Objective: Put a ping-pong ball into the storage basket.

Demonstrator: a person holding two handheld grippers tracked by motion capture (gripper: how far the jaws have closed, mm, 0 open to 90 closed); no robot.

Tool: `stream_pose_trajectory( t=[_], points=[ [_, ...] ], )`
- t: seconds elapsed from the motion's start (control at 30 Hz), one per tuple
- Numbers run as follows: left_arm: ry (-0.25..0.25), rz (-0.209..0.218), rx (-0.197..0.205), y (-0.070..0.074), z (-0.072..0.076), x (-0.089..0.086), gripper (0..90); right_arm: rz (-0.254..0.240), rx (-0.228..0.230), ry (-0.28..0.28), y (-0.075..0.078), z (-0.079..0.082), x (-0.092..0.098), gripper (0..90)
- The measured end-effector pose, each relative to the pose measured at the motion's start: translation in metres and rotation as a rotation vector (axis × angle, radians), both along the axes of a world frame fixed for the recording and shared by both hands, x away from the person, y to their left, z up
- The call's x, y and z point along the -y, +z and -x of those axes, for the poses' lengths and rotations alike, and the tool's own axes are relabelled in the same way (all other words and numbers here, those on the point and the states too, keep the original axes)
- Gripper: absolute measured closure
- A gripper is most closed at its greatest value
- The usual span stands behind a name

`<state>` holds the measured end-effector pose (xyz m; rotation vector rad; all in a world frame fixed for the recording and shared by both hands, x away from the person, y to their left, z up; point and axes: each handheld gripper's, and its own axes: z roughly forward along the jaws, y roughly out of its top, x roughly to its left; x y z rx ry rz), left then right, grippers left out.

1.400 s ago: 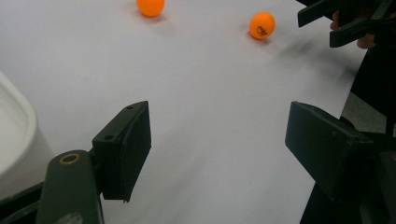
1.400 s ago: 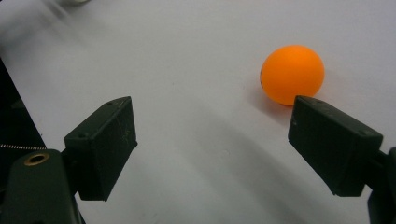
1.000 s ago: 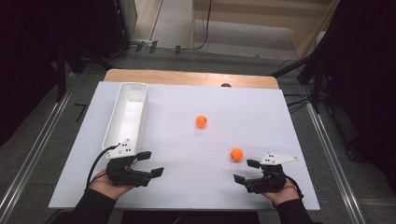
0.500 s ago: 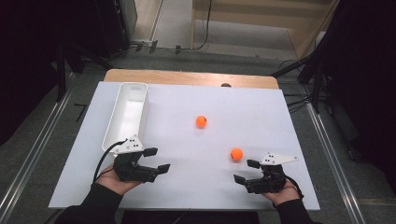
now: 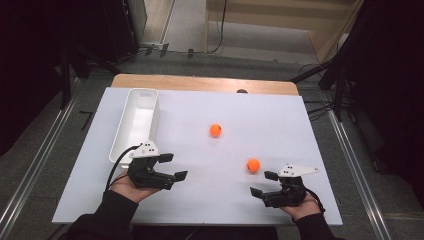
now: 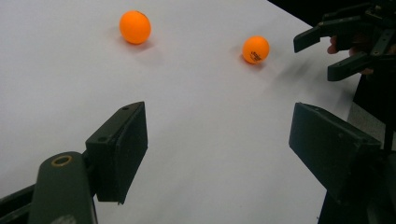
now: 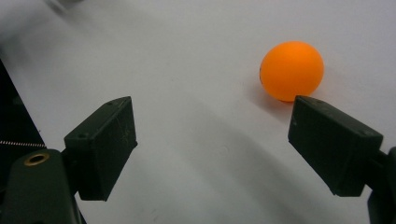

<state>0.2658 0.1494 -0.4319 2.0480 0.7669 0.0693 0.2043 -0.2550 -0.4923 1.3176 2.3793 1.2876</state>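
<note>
High view: nearer ball (image 5: 253, 165) (loose) beside right gripper (image 5: 264, 183)

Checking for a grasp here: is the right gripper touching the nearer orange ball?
Apart. In the high view, bare white table separates the right gripper from the nearer orange ball; in the right gripper view, the ball lies beyond the open jaws, nothing between them.

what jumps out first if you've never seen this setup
Two orange balls on the white table: the farther ball mid-table, the nearer ball just ahead of the right gripper. Both the right and left gripper stand open and empty, and a long white tray lies along the left side.
</note>
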Motion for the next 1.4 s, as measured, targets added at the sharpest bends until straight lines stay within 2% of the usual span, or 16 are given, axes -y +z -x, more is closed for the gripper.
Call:
stream_pose_trajectory(
  t=[0.33,0.77,1.13,1.23,1.4],
  points=[
    [0.038,-0.035,0.023,-0.001,-0.01,0.012,20.2,-0.001,-0.001,-0.002,0.0,0.0,0.0,13.6],
    [0.088,-0.037,0.043,-0.001,-0.018,0.024,20.3,0.0,-0.002,-0.003,0.0,0.0,0.0,13.6],
    [0.094,-0.031,0.036,-0.003,-0.03,0.035,20.4,0.005,0.001,-0.002,-0.001,0.0,0.001,13.6],
    [0.089,-0.041,0.043,-0.004,-0.034,0.039,20.4,0.008,0.005,-0.002,-0.001,0.0,0.001,13.6],
    [0.086,-0.029,0.046,-0.006,-0.039,0.046,20.4,-0.003,-0.001,0.001,-0.001,0.0,0.001,13.6]
  ],
)
